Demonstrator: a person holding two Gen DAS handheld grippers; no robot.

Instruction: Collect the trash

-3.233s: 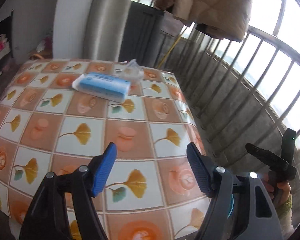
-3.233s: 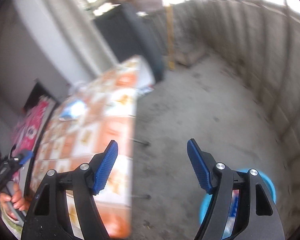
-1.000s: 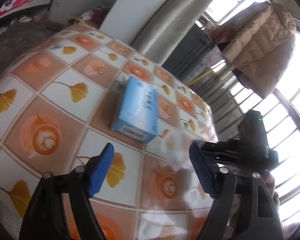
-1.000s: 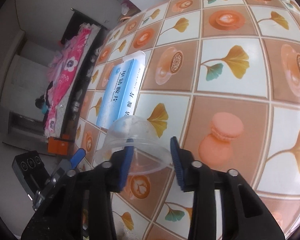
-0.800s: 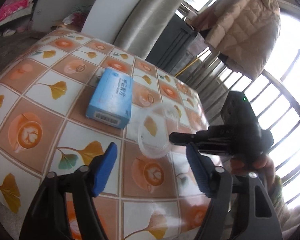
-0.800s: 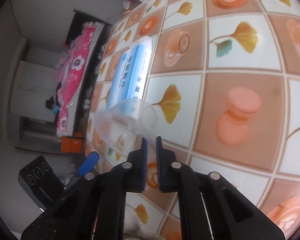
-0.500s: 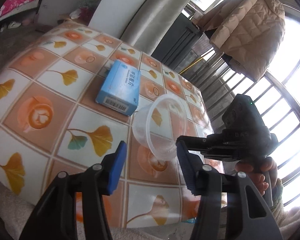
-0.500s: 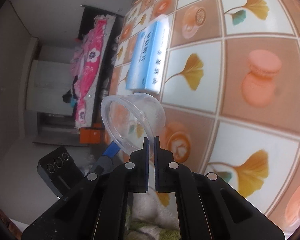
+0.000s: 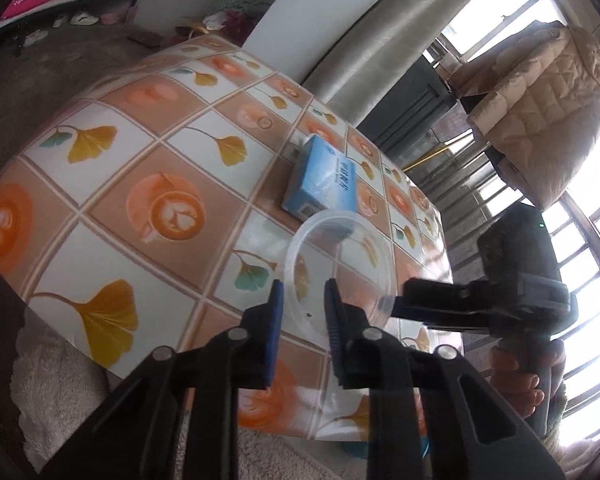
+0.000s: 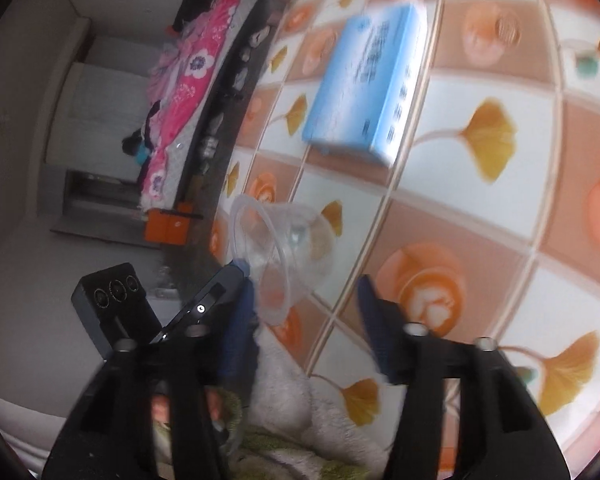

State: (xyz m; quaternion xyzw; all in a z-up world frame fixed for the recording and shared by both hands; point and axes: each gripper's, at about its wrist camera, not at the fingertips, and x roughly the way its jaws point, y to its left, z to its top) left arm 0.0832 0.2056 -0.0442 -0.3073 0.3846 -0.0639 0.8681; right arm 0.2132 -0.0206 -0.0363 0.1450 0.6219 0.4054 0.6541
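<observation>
Cup [image 9: 340,264] passes between two grippers, up above the table [image 9: 148,160].
Left view: left gripper [image 9: 300,320] pinches the clear cup's rim to carry it. Right view: right gripper [image 10: 306,312] is spread wide beside the cup [image 10: 284,248], holding nothing.

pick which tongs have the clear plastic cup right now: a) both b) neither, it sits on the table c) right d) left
d: the left tongs are closed on the rim of the clear plastic cup, while the right tongs are spread open with the cup off to their left side.
</observation>
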